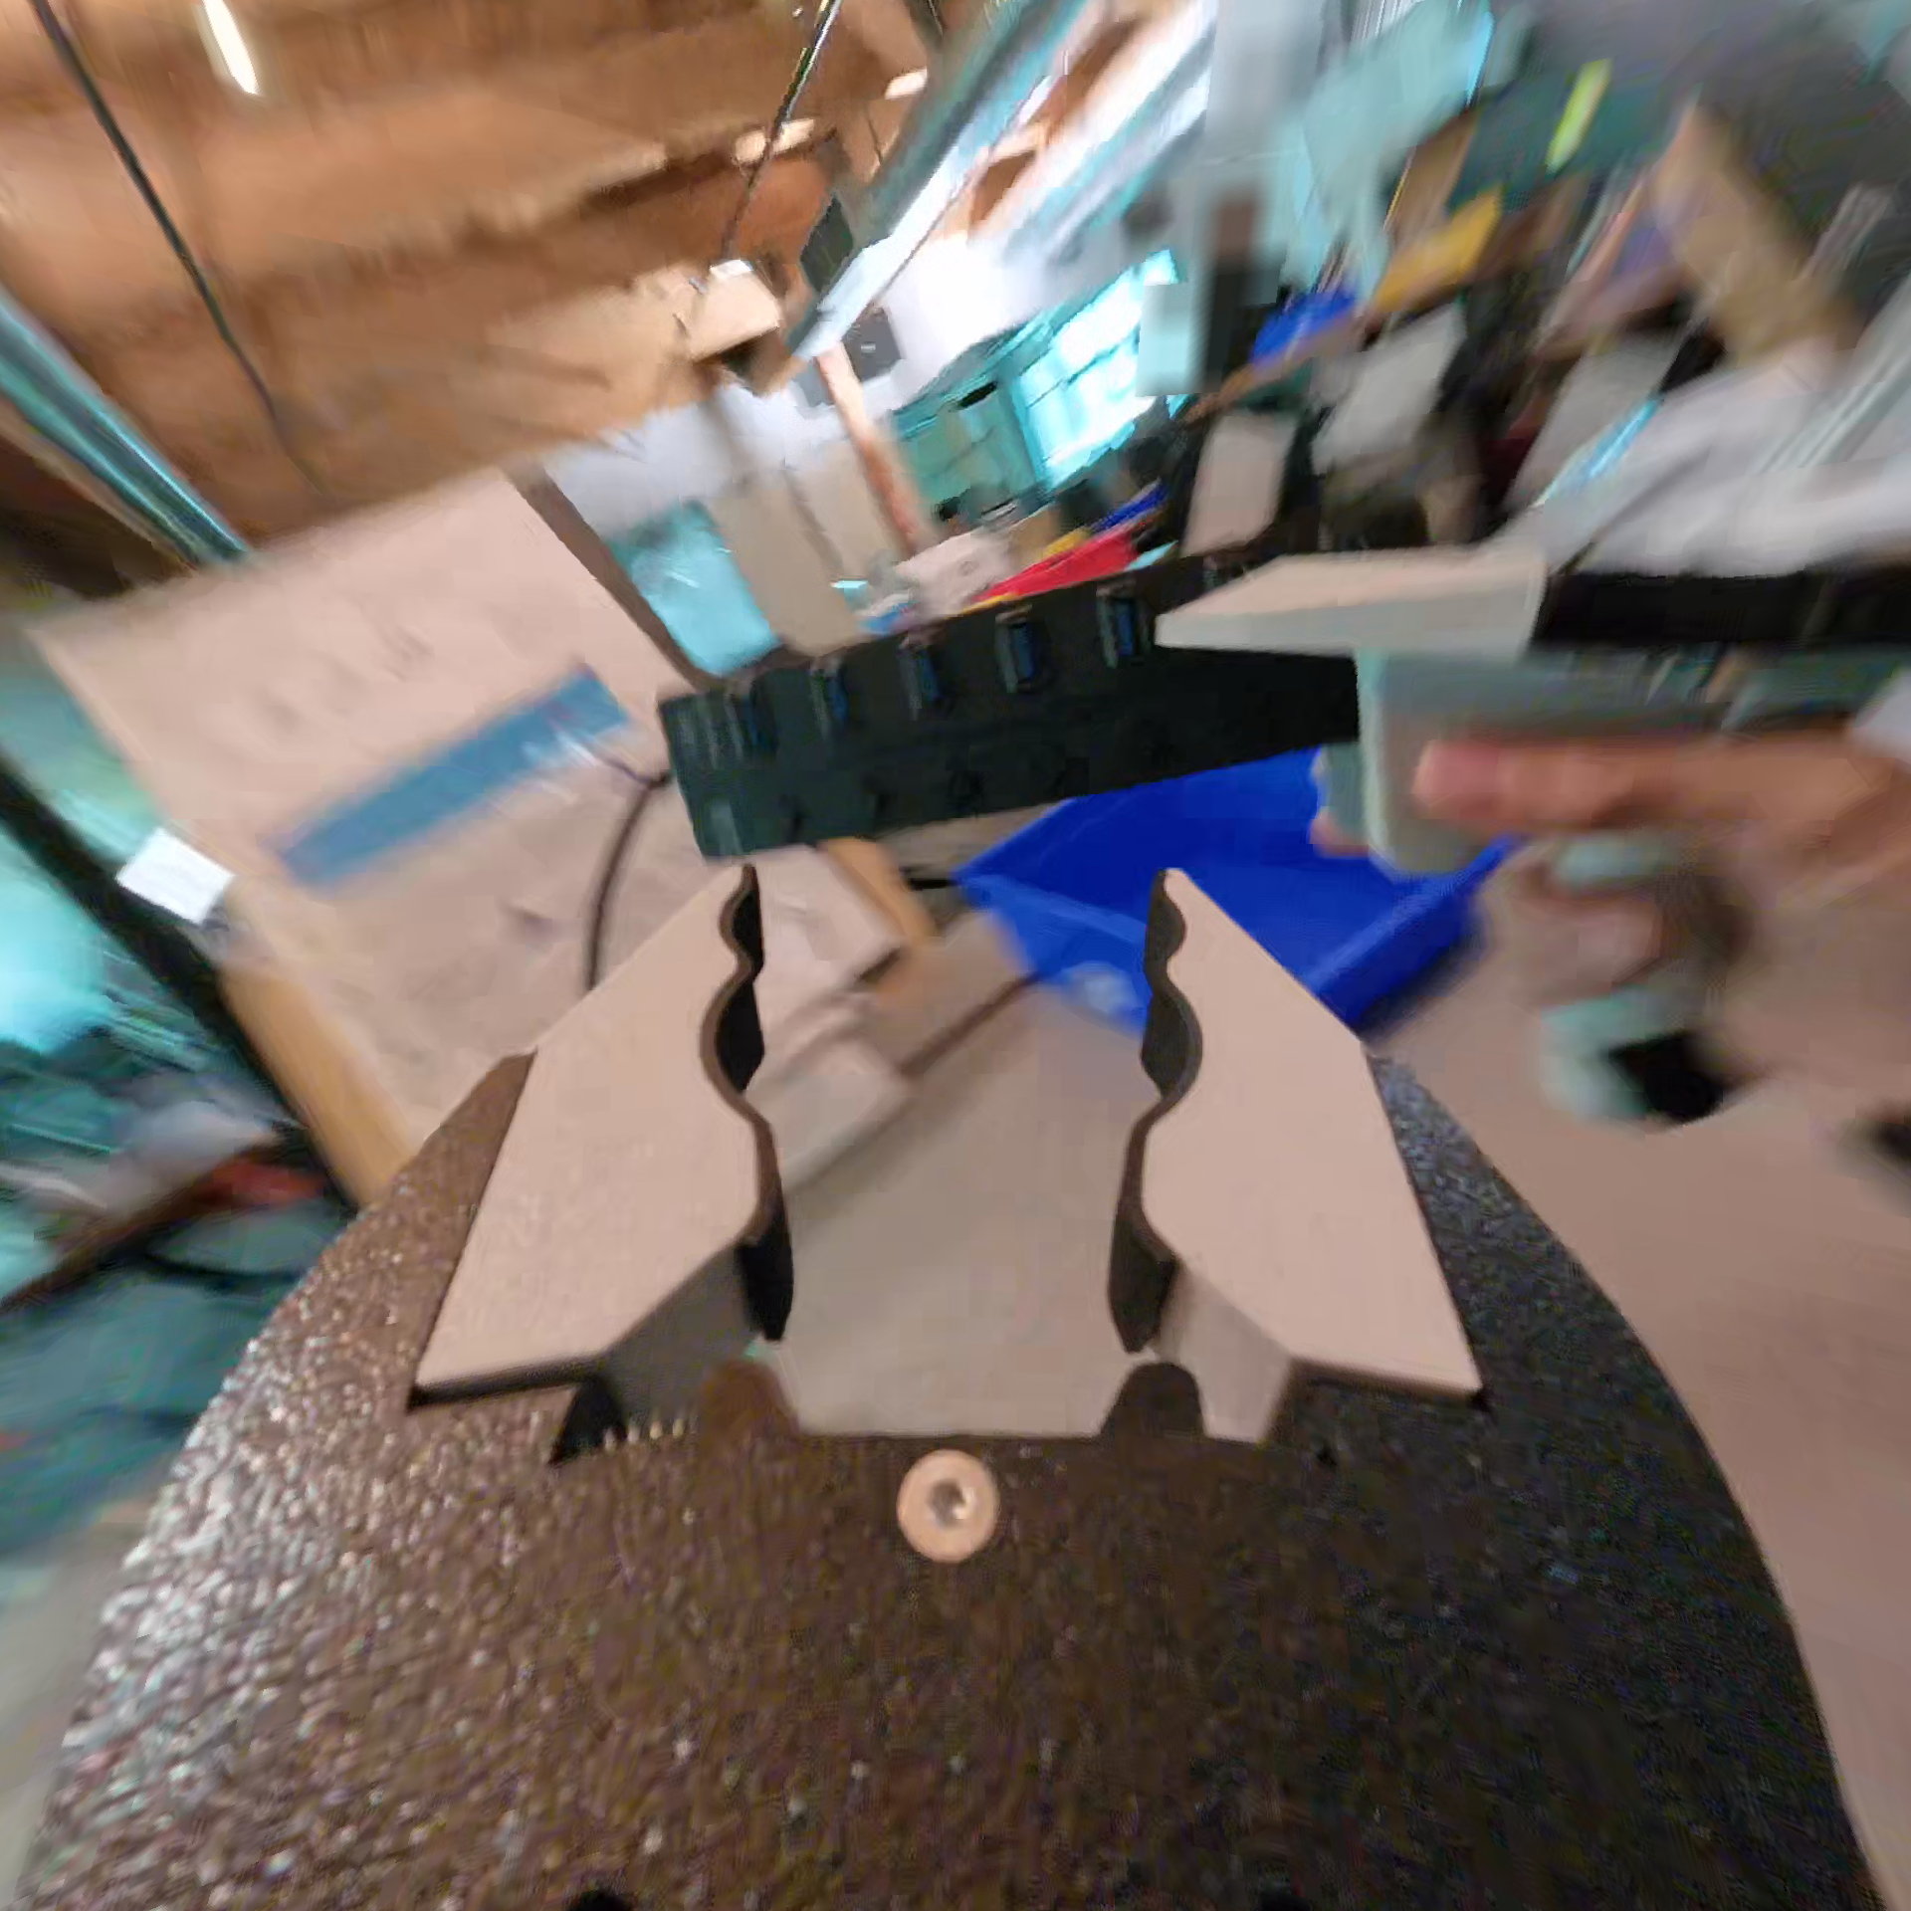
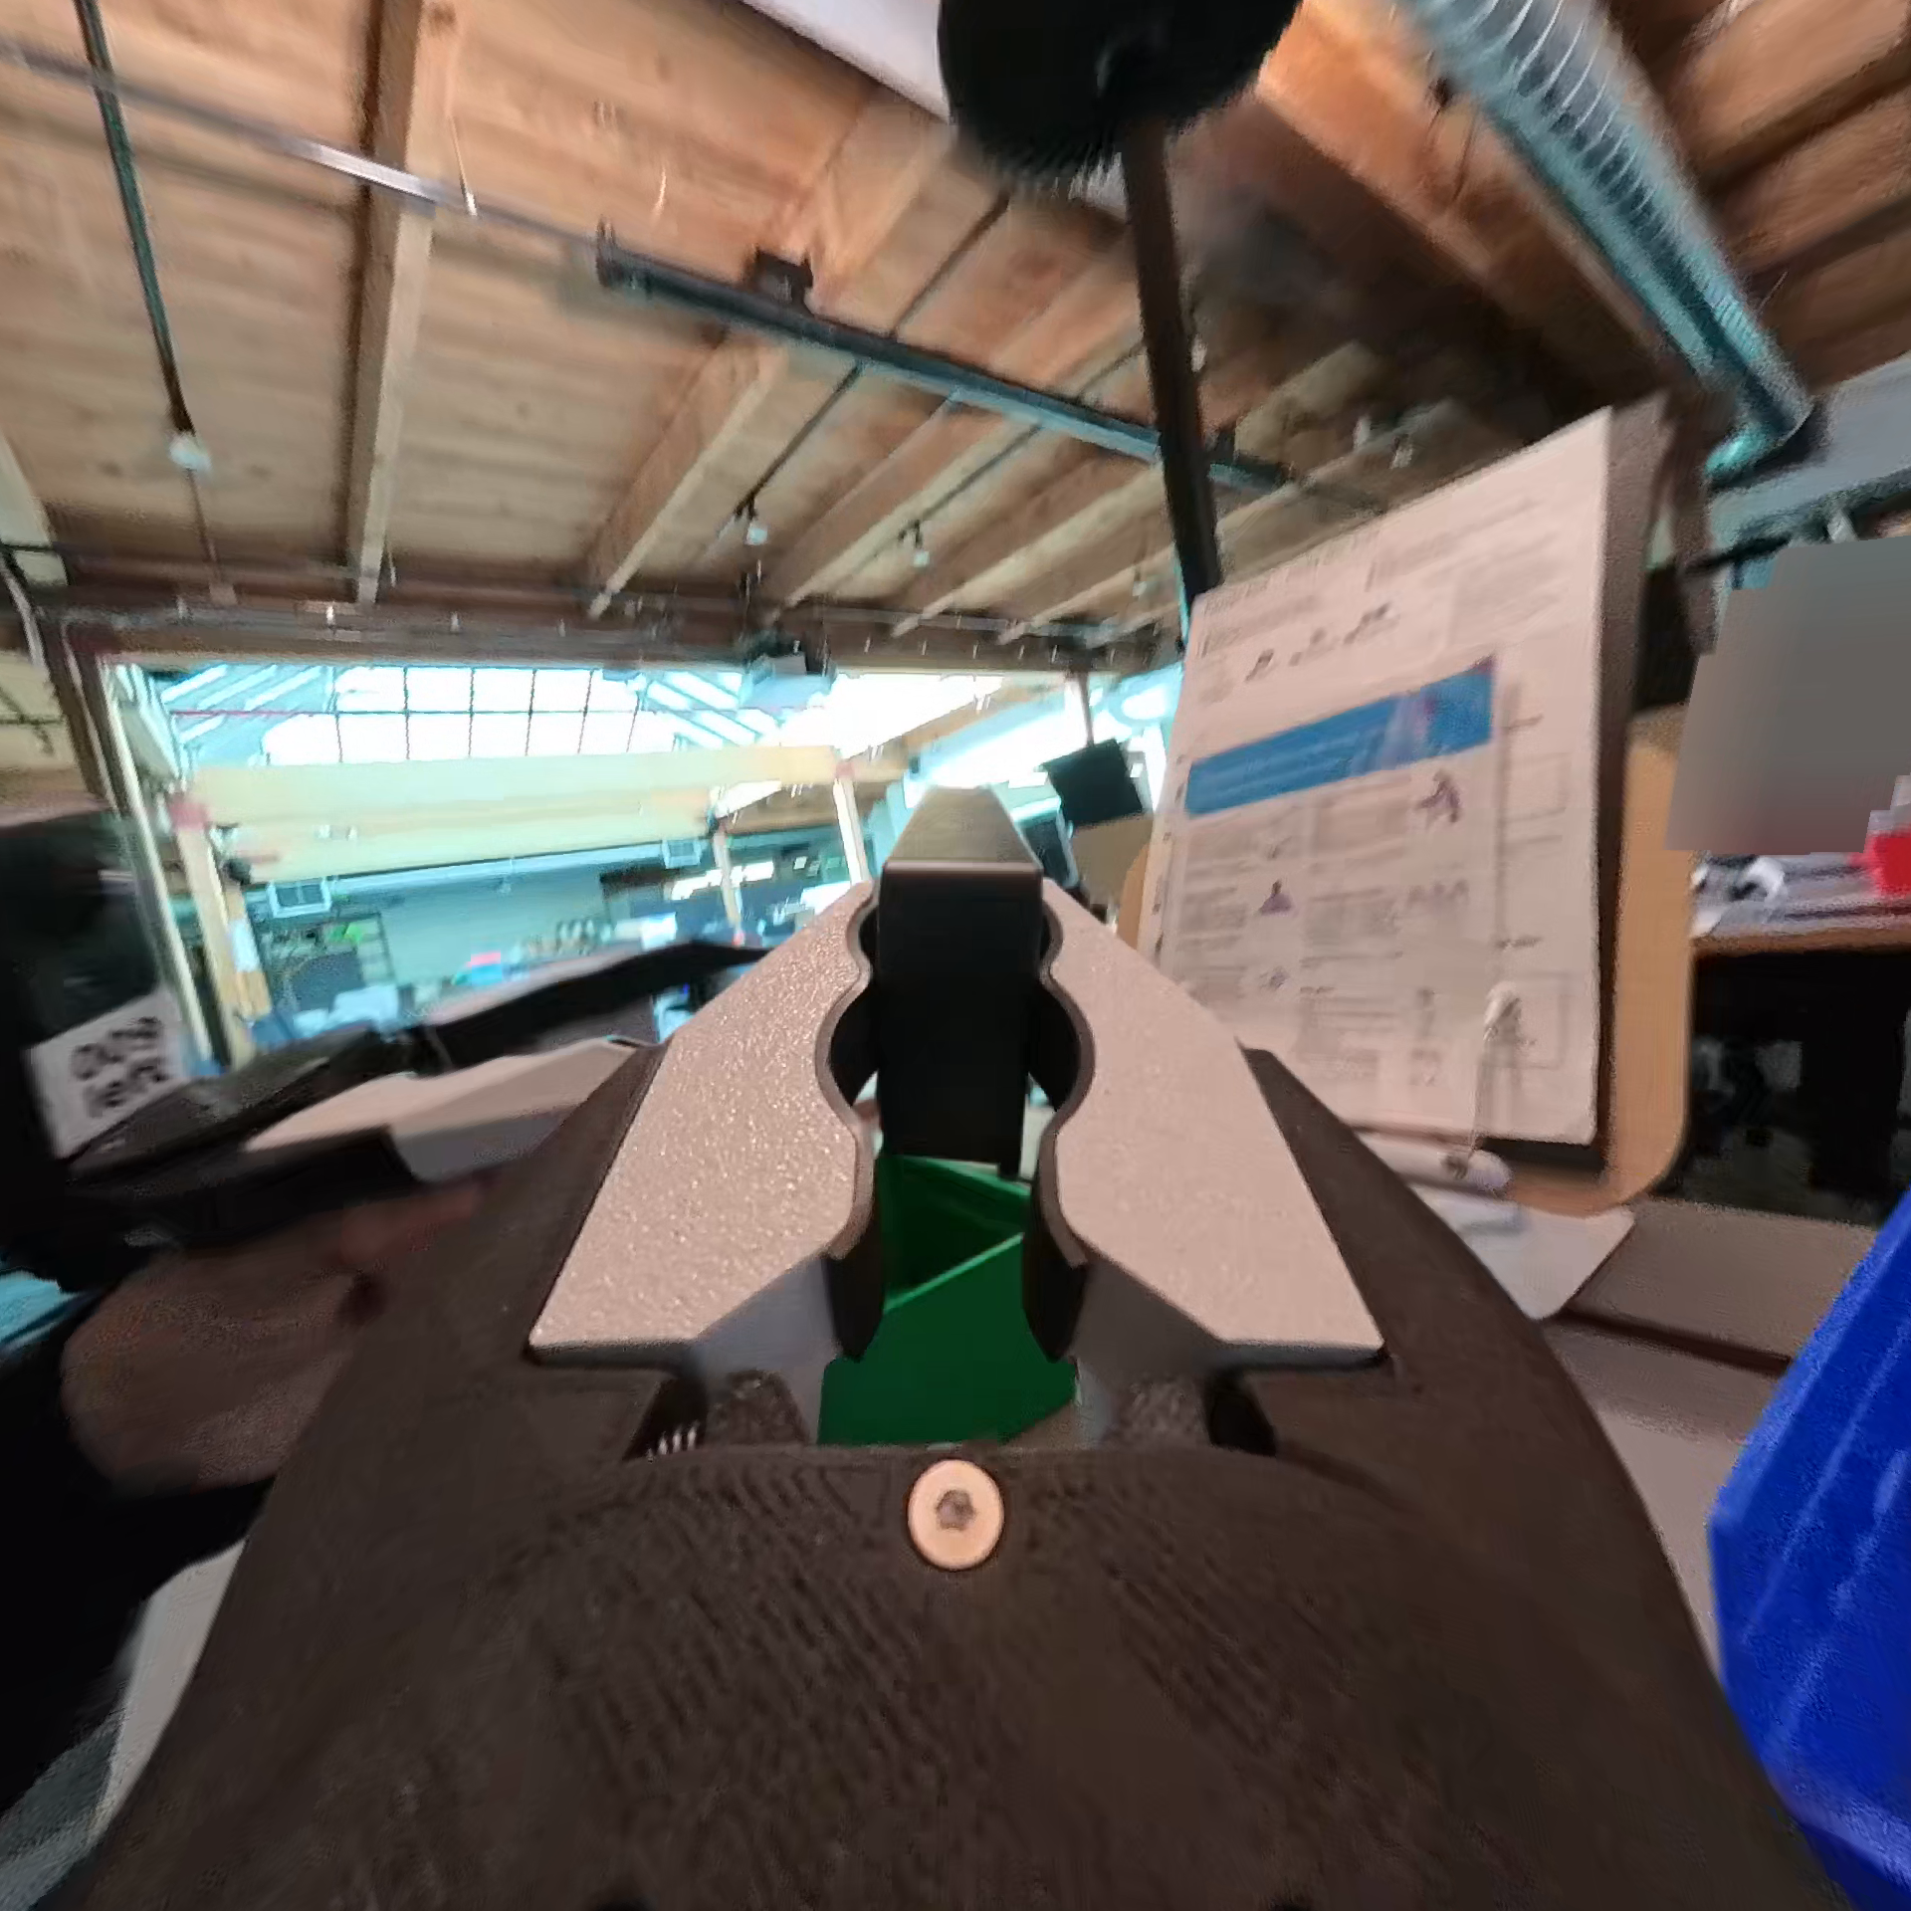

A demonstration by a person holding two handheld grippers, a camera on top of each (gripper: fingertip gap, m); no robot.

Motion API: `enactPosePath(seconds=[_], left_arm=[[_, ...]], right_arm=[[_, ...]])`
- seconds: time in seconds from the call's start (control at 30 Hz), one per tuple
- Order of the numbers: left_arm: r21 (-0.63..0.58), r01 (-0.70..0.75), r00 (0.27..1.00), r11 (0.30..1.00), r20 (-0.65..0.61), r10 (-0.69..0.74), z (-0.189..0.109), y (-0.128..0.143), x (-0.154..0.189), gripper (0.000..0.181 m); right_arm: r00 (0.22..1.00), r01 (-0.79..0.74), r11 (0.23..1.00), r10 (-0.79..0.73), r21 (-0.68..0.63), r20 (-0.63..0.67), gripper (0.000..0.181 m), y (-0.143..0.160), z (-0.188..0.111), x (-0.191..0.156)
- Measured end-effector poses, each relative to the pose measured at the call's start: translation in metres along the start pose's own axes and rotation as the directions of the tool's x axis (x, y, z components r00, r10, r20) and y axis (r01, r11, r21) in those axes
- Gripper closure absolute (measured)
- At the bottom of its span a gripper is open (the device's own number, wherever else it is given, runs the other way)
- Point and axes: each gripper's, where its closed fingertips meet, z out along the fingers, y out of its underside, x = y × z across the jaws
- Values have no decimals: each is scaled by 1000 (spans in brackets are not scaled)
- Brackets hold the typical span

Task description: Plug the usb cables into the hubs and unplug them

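Workshop background: timber ceiling, blurred shelves. Right gripper (image 2: pixel 957 931) clenched on hub (image 1: pixel 993 745), held in air off table. Hub: long black bar, row of blue USB ports along one face, far end poking past fingers. Left gripper (image 1: pixel 957 900) released, empty, just below hub. Blue bin (image 1: pixel 1220 879) behind.

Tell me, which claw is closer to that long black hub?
Right. The right claw is clamped on the black hub, holding it in the air. The left claw is open and empty, just below the hub's end.
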Motion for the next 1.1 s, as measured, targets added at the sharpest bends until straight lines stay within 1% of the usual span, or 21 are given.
enactPosePath(seconds=[0.03,0.07,0.13,0.17,0.2,0.23,0.3,0.37,0.4,0.47,0.5,0.53,0.6,0.63,0.7,0.8,0.9,0.97,1.0,1.03,1.1], left_arm=[[11,245,968,970,-63,-243,-2,-2,1,108],[-1,459,880,888,-136,-455,-1,-6,2,102],[-72,738,629,671,-287,-722,2,-22,4,91],[-120,810,505,575,-357,-786,4,-32,6,90],[-177,846,405,503,-401,-822,7,-39,9,94],[-243,858,328,452,-419,-847,12,-42,13,95],[-359,867,166,346,-447,-879,18,-50,24,86],[-425,876,-7,227,-481,-877,21,-65,26,89],[-435,877,-45,202,-494,-868,22,-69,24,93],[-414,890,-25,192,-463,-886,30,-62,14,95],[-406,898,-28,170,-437,-899,34,-55,9,102],[-403,904,-52,139,-428,-902,36,-51,5,117],[-425,900,-112,100,-446,-888,35,-46,1,124],[-442,891,-122,101,-448,-886,35,-41,1,125],[-448,883,-92,143,-463,-881,33,-36,0,125],[-424,875,-3,235,-490,-872,31,-39,-2,124],[-429,869,4,247,-493,-870,33,-44,-6,126],[-402,858,68,319,-528,-847,32,-46,-8,127],[-384,845,124,372,-536,-835,32,-44,-9,127],[-364,822,197,438,-540,-818,32,-41,-10,127],[-310,746,373,589,-539,-755,32,-35,-15,128]], right_arm=[[1000,24,999,-23,46,-9,158,-11,-5,1],[998,50,996,-49,78,-25,159,-21,-9,2],[991,133,984,-130,118,-32,159,-34,-14,-6],[985,171,975,-169,140,-27,159,-40,-16,-12],[982,187,968,-186,164,-22,158,-46,-17,-19],[979,200,961,-202,190,-7,159,-51,-18,-26],[960,259,946,-275,195,56,159,-52,-17,-44],[923,361,918,-377,167,74,159,-44,-15,-52],[901,416,897,-429,149,71,159,-38,-14,-52],[859,495,861,-505,115,82,159,-28,-12,-53],[837,528,841,-539,116,98,158,-24,-12,-55],[811,564,817,-576,122,106,158,-21,-12,-57],[780,608,789,-614,86,123,158,-13,-11,-56],[771,620,782,-622,66,138,158,-8,-11,-54],[742,655,755,-652,41,154,158,0,-11,-51],[723,672,738,-673,64,157,158,0,-12,-52],[693,702,708,-704,77,157,158,2,-13,-53],[666,735,678,-724,8,182,156,14,-12,-47],[662,739,673,-714,-37,226,152,24,-13,-45],[683,718,690,-675,-89,279,147,34,-15,-44],[784,602,782,-540,-161,307,114,38,-18,-38]])
